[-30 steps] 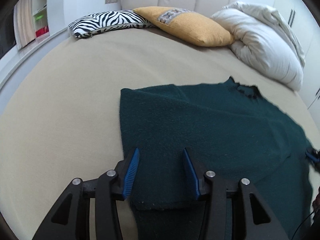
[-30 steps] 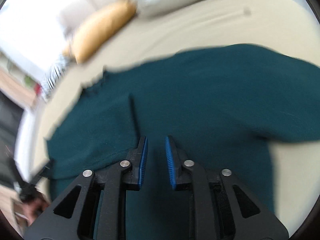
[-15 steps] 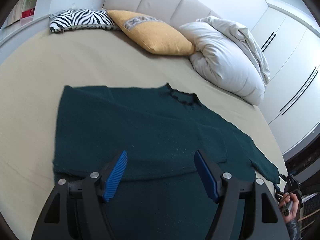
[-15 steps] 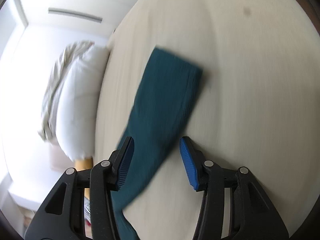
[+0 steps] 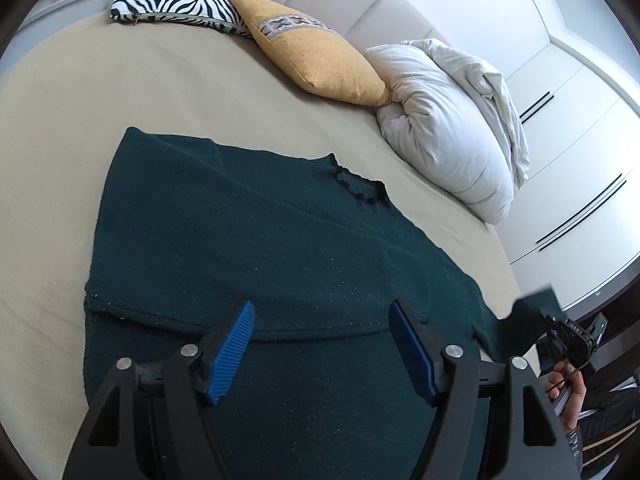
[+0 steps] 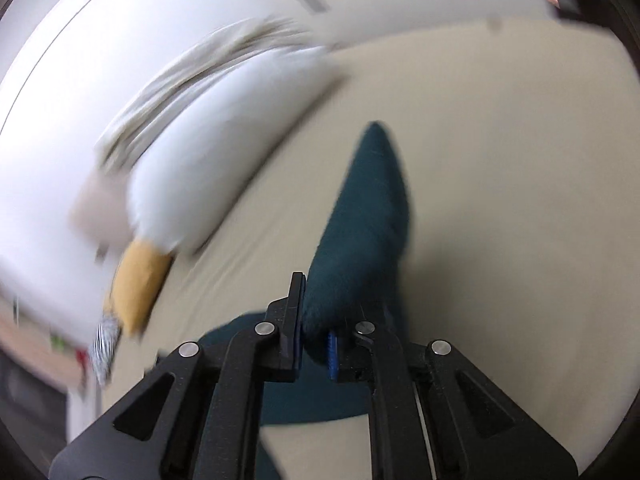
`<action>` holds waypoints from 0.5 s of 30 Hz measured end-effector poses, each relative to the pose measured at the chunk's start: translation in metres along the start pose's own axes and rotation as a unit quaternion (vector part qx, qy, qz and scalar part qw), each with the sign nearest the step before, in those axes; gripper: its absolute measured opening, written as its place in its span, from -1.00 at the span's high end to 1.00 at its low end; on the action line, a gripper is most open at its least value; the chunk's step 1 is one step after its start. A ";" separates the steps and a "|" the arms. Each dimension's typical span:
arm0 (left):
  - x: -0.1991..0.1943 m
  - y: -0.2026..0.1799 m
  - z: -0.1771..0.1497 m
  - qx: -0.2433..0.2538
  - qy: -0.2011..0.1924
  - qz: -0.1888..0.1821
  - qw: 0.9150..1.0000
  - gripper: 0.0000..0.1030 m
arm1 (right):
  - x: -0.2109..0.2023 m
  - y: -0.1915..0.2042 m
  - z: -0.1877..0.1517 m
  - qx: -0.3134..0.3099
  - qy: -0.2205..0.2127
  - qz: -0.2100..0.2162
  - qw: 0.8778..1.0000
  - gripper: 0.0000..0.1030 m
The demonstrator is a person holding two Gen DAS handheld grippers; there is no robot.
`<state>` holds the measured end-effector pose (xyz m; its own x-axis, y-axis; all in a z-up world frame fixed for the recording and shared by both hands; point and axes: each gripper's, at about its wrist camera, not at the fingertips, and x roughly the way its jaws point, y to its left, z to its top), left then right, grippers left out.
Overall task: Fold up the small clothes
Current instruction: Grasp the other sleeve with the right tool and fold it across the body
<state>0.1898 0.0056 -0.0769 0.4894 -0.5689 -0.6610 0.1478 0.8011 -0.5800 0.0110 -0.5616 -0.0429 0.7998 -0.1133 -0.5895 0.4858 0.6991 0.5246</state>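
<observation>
A dark green knit sweater (image 5: 256,248) lies flat on the beige bed, its left sleeve folded over the body. My left gripper (image 5: 322,348) is open and empty, hovering above the sweater's lower body. My right gripper (image 6: 314,344) is shut on the sweater's right sleeve (image 6: 360,232) and holds it lifted off the bed; the sleeve end hangs forward past the fingers. The right gripper also shows in the left wrist view (image 5: 560,332) at the far right with the sleeve cuff (image 5: 534,308) raised.
A zebra-print pillow (image 5: 176,4), a yellow pillow (image 5: 316,60) and a bundled white duvet (image 5: 452,128) lie along the padded headboard. White wardrobes (image 5: 572,152) stand to the right. The bed edge (image 5: 516,280) is near the right sleeve.
My right gripper has shut on the right sleeve and lifted it off the bed. My left gripper has opened wider and swung right above the sweater.
</observation>
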 end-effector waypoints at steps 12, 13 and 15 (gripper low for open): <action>0.007 0.013 0.001 -0.032 0.022 -0.028 0.999 -0.38 | 0.123 0.241 -0.211 -0.257 0.203 0.092 0.940 0.72; 0.011 0.011 0.001 -0.033 0.027 -0.032 0.999 -0.38 | 0.125 0.238 -0.226 -0.255 0.216 0.091 0.938 0.65; 0.022 0.001 0.000 -0.026 0.040 -0.037 0.998 -0.38 | 0.122 0.229 -0.236 -0.238 0.228 0.112 0.937 0.50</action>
<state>0.2005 -0.0062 -0.0925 0.4080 -0.6411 -0.6501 0.1358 0.7467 -0.6512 0.1368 -0.2490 -0.1393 0.5758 0.3120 -0.7557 0.0245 0.9173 0.3974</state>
